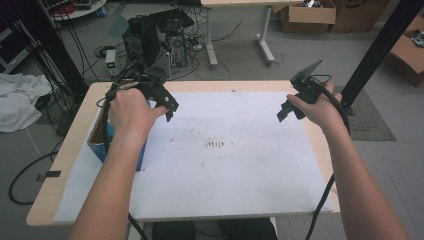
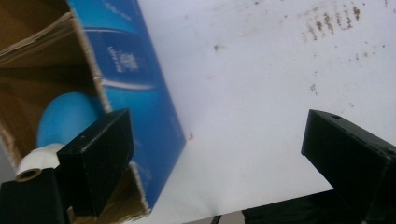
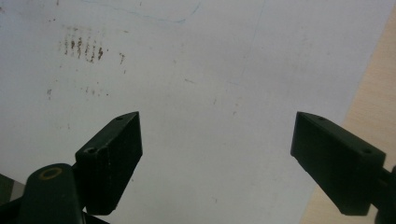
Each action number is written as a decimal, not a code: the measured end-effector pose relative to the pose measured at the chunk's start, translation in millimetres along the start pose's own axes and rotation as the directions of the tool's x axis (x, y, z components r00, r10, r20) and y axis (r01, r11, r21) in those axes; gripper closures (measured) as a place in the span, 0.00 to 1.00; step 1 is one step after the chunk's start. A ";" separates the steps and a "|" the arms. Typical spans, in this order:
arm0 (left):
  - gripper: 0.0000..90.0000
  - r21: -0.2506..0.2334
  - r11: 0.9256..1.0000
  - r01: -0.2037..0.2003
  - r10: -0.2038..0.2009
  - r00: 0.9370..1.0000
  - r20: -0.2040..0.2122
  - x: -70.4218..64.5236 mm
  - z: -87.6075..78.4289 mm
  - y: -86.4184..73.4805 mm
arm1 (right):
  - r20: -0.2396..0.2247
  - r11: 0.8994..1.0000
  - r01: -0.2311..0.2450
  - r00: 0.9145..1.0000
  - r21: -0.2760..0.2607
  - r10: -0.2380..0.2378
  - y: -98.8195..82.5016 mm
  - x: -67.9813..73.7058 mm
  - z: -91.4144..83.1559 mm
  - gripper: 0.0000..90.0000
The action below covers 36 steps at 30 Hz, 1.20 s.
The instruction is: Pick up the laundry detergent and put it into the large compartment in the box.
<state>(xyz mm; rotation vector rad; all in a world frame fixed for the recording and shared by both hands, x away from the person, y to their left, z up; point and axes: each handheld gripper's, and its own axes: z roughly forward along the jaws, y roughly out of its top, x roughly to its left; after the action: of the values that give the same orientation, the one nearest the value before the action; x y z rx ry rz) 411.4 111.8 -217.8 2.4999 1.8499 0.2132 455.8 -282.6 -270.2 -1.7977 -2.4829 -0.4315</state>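
Covering the pale wooden bench [image 1: 65, 150], a smudged white paper sheet [image 1: 240, 165] lies flat; blue cardboard box [image 1: 100, 145] at nine o'clock; both grippers' fingers wide, empty.

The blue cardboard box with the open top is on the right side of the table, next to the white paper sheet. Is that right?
Not quite. The blue cardboard box with the open top sits on the left side of the table, not the right, partly under the person's left forearm. It does lie by the white paper sheet. The high view shows this.
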 end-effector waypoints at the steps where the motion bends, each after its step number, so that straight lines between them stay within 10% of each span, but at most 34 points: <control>1: 0.10 0.002 1.000 -0.007 0.007 1.000 -0.001 -3.8 1.1 0.8 | 0.000 1.000 0.000 1.000 0.003 0.000 0.0 -0.2 -0.1 0.19; 24: 0.00 0.029 0.979 -0.201 0.201 0.980 0.008 -82.6 29.0 11.5 | -0.003 1.000 -0.003 1.000 0.004 0.003 -2.7 -3.9 -0.3 0.19; 36: 0.00 0.024 0.975 -0.221 0.221 0.975 0.016 -90.8 29.0 12.4 | -0.002 1.000 -0.010 1.000 0.000 0.010 -5.0 -6.7 -0.4 0.19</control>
<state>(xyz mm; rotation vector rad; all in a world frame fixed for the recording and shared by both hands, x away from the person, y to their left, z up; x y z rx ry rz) 400.7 23.4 -253.9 2.7160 1.5763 0.1781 453.3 -290.4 -272.2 -1.8086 -2.4713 -0.4323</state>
